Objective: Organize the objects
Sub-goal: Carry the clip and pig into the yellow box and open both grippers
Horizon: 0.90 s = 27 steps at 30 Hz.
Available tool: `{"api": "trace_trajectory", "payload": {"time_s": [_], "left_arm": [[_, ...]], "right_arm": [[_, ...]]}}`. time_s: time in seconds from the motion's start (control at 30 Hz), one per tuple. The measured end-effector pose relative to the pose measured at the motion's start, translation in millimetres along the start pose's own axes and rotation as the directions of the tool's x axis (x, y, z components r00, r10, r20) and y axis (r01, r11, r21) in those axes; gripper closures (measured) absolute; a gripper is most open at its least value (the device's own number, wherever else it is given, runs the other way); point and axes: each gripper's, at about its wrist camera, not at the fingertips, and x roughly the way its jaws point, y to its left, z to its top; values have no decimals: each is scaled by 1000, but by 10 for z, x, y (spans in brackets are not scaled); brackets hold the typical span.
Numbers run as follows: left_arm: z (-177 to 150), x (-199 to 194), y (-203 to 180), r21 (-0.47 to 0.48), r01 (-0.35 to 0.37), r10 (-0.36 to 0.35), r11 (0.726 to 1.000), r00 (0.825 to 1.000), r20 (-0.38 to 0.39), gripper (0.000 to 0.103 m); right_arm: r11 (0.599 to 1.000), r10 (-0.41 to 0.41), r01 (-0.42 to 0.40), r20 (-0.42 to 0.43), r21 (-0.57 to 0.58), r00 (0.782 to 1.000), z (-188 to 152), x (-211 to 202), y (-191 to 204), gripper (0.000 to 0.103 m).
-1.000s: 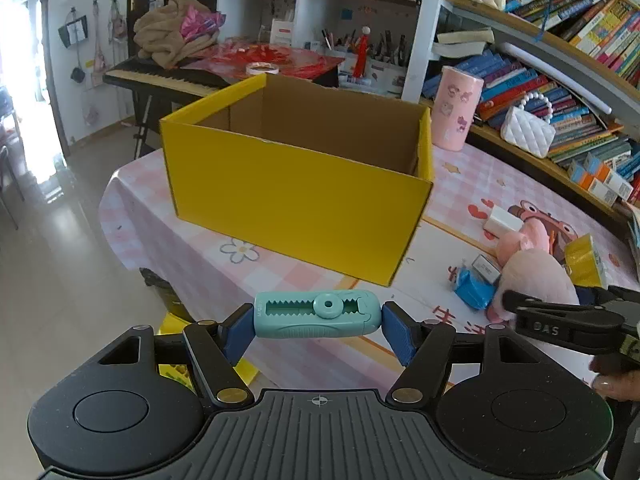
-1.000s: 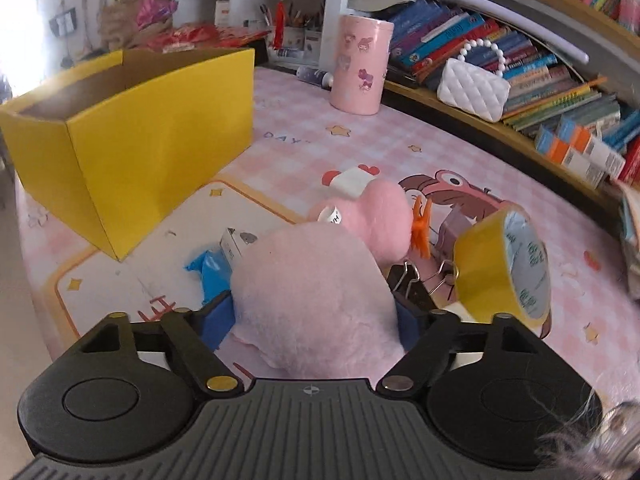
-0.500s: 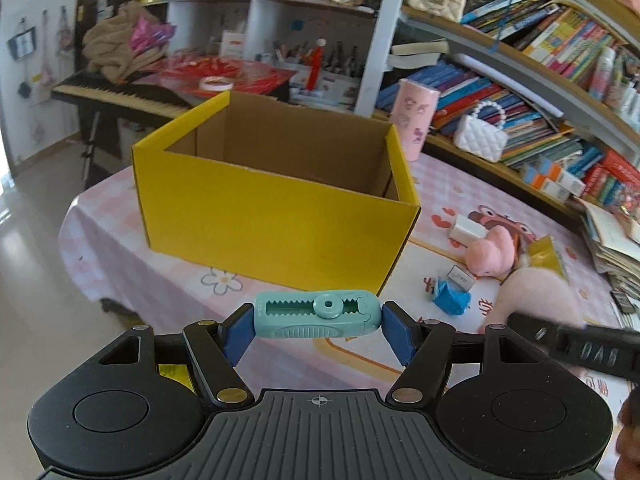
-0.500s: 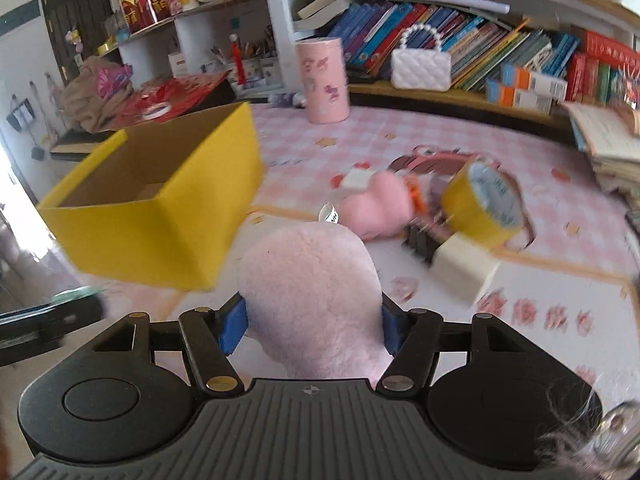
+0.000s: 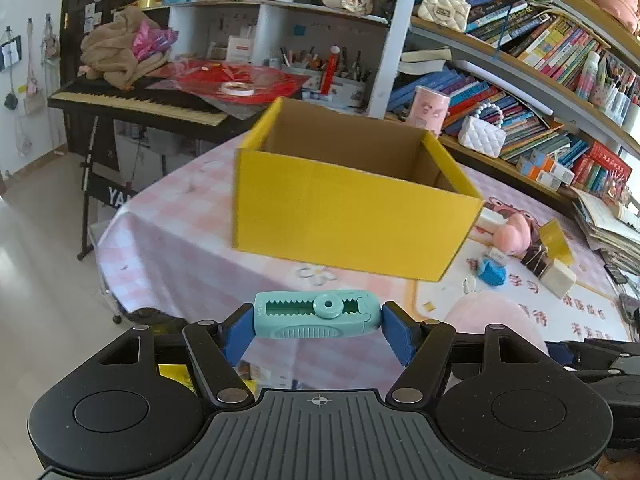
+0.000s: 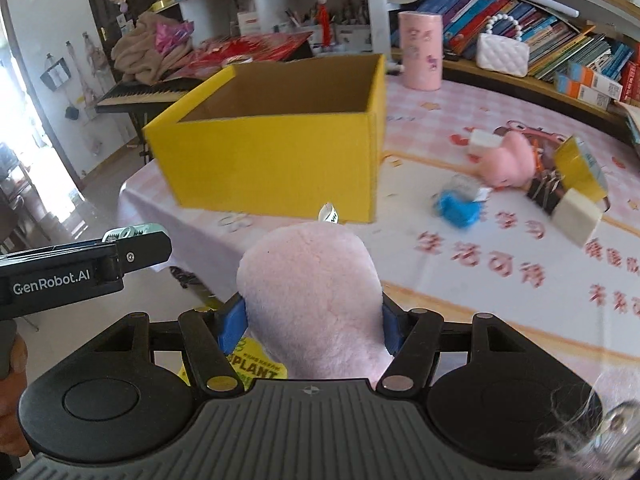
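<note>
While the left tool (image 5: 318,316) pinches a teal clip (image 5: 317,314), the yellow box (image 5: 352,204) stands beyond.

I count one yellow box (image 6: 276,160), two pink plush toys (image 6: 312,300), one teal clip (image 5: 317,314), one tape roll (image 6: 580,168), one blue item (image 6: 458,206), two white blocks (image 6: 576,218), my two tools (image 5: 318,330).

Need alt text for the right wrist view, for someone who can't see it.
The right gripper is shut on a pink plush toy, short of an open yellow box on a pink checked table. The left gripper shows at left.
</note>
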Motion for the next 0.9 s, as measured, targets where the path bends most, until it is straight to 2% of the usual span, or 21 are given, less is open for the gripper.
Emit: {"api": "trace_trajectory", "payload": {"time_s": [0.37, 0.9], "left_arm": [[-32, -212, 444, 17, 20, -20, 1000, 999, 25, 35], [-9, -301, 630, 24, 61, -62, 998, 996, 61, 35]], "right_arm": [[1000, 10, -10, 6, -18, 1000, -120, 0, 556, 40], [999, -12, 13, 18, -38, 1000, -96, -30, 799, 40]]}}
